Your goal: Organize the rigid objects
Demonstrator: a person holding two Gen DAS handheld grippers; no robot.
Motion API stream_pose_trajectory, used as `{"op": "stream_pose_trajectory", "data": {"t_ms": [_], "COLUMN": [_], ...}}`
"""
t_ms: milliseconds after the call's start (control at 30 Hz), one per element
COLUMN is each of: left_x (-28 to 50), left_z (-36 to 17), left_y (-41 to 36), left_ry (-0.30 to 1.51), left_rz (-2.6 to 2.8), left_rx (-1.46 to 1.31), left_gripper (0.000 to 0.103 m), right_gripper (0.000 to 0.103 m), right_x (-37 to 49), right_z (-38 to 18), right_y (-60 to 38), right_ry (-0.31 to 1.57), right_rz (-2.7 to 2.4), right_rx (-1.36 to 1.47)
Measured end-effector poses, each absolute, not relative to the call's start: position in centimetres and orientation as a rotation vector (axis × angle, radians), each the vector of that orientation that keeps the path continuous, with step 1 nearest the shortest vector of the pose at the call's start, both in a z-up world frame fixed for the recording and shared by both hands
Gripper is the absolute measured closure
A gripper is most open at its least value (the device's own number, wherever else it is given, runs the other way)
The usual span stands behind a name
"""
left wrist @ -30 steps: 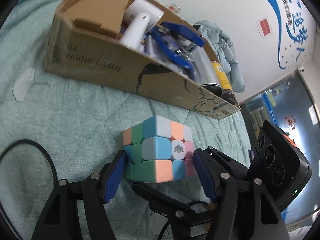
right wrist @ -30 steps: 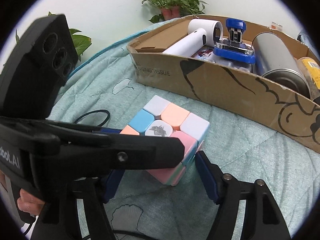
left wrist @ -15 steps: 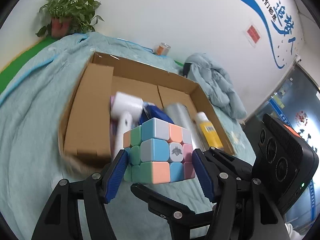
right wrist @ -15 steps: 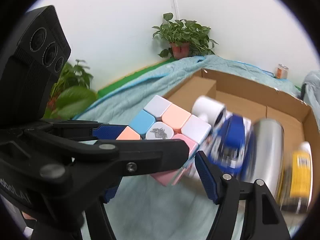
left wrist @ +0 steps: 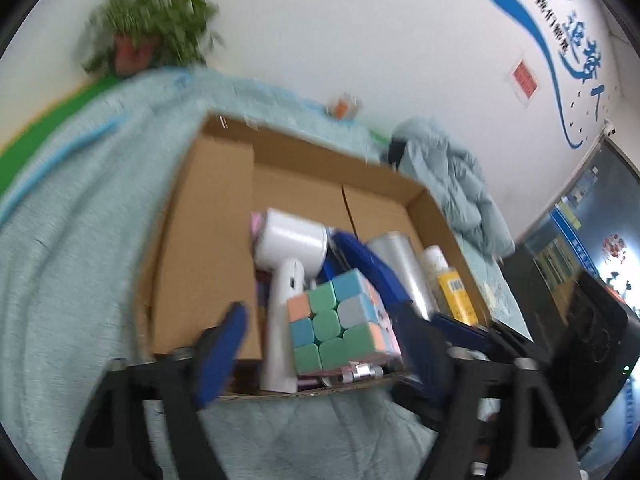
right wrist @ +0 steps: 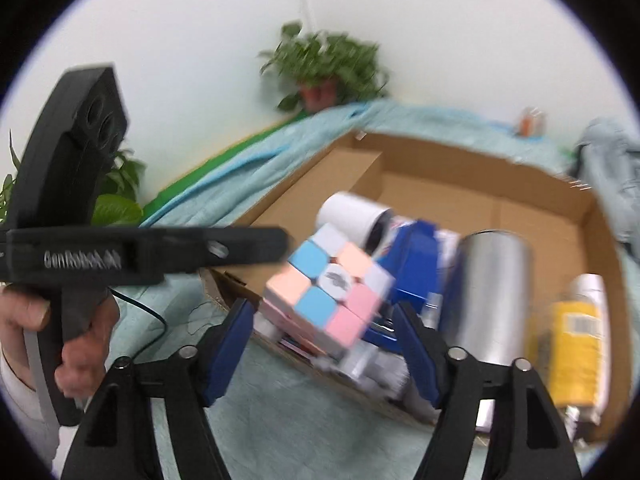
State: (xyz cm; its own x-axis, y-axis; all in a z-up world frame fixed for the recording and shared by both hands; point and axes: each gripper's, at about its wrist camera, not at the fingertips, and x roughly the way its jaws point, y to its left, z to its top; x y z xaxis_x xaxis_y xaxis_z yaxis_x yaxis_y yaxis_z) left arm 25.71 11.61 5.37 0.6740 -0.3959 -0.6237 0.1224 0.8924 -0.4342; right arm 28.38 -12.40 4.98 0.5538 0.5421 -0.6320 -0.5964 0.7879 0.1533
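Dropping cube (left wrist: pixel 340 322) into cardboard box (left wrist: pixel 208 248), my left hand-held gripper (left wrist: pixel 320 340) spread wide, right hand-held gripper (right wrist: pixel 324 344) open and empty; next, withdraw.

One cube (left wrist: pixel 341 322) — one box (left wrist: pixel 208 248) — two potted plants (right wrist: pixel 324 68).

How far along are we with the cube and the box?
Done: the white hair dryer, silver can and yellow bottle lie in the cardboard box. In hand: the cube is tilted over the box's near edge, between the wide-open fingers of the left claw, apparently ungripped. Left: the cube settling inside; blur hides whether it already rests.
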Motion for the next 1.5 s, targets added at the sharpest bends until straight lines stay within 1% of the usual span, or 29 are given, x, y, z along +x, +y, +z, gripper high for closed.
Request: {"op": "stream_pose_trajectory", "data": {"t_ms": [33, 67, 233, 367, 567, 933, 1133, 1500], "left_x": [24.5, 23.6, 19.3, 17.2, 15.0, 13.4, 13.2, 13.6], "left_z": [5.9, 6.2, 6.3, 5.0, 4.1, 5.4, 6.1, 5.6], "left_y": [11.5, 11.3, 8.8, 6.6, 3.6, 1.7, 2.3, 2.2], "left_ry": [0.722, 0.687, 0.558, 0.553, 0.537, 0.539, 0.532, 0.557], "left_rz": [-0.266, -0.241, -0.080, -0.051, -0.040, -0.021, -0.006, 0.003], "left_rx": [-0.340, -0.308, -0.115, -0.087, -0.057, -0.002, -0.017, -0.010], "left_gripper": [0.008, 0.000, 0.001, 0.001, 0.001, 0.001, 0.000, 0.001], "right_gripper": [0.018, 0.018, 0.018, 0.018, 0.018, 0.018, 0.018, 0.018], "right_x": [27.6, 26.6, 23.4, 22.4, 20.9, 19.9, 19.8, 19.9], "right_z": [5.2, 5.2, 2.7, 1.4, 2.3, 3.4, 3.6, 3.3], "right_y": [-13.1, -13.9, -17.0, -18.6, -20.7, -21.2, -21.7, -21.6], "right_ry": [0.696, 0.675, 0.710, 0.738, 0.696, 0.651, 0.643, 0.647], "right_rz": [0.655, 0.635, 0.458, 0.327, 0.263, 0.231, 0.196, 0.195], "right_rx": [-0.073, -0.062, -0.048, -0.034, -0.036, -0.072, -0.065, -0.070]}}
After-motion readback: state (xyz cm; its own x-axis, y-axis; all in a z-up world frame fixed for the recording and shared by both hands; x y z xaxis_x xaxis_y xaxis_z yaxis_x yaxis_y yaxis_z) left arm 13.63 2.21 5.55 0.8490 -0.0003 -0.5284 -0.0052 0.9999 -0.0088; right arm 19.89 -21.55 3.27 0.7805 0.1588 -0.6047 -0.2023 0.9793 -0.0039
